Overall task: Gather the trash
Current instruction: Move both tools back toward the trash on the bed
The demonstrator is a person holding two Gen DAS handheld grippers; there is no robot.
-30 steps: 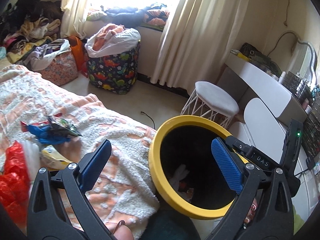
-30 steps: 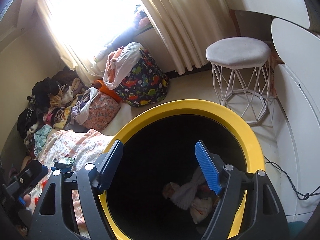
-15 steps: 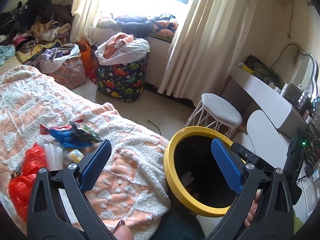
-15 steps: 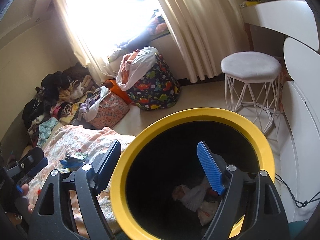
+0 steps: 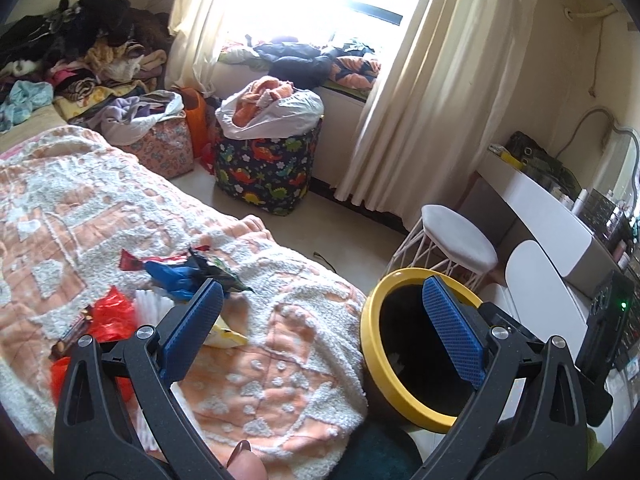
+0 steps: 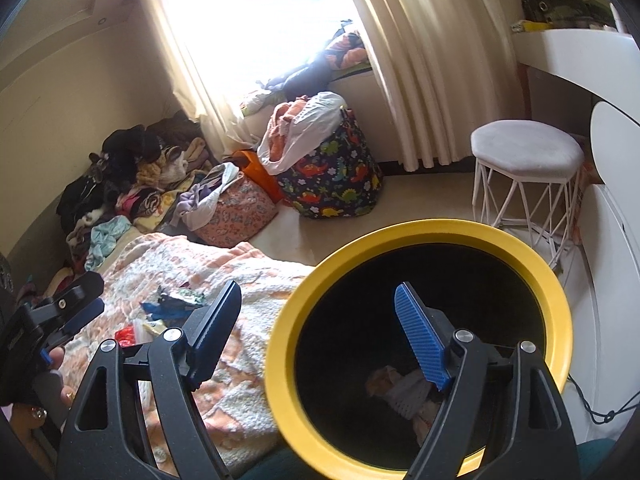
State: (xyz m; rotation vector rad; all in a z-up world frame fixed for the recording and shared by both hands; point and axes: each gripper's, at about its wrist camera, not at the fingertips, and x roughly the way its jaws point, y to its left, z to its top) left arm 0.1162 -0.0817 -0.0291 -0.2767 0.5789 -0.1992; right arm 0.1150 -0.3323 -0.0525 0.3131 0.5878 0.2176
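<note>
Trash lies in the left-centre of the left view, a heap of wrappers on the bed, just past the left claw, which gapes wide and holds nothing, seemingly lined up to pick. The right claw, equally wide and empty, hovers over the yellow-rimmed bin at lower right, beside the bed's edge, likely parked close so drops are short. Crumpled scraps already sit in the bin's bottom.

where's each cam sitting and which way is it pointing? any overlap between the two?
Left wrist: on the left claw, above the bed, facing wrappers and window; a fingertip shows at bottom.
Right wrist: on the right claw, over the yellow-rimmed bin; left claw and hand show at left.
Shared: bin, bed, wrappers, stool.
</note>
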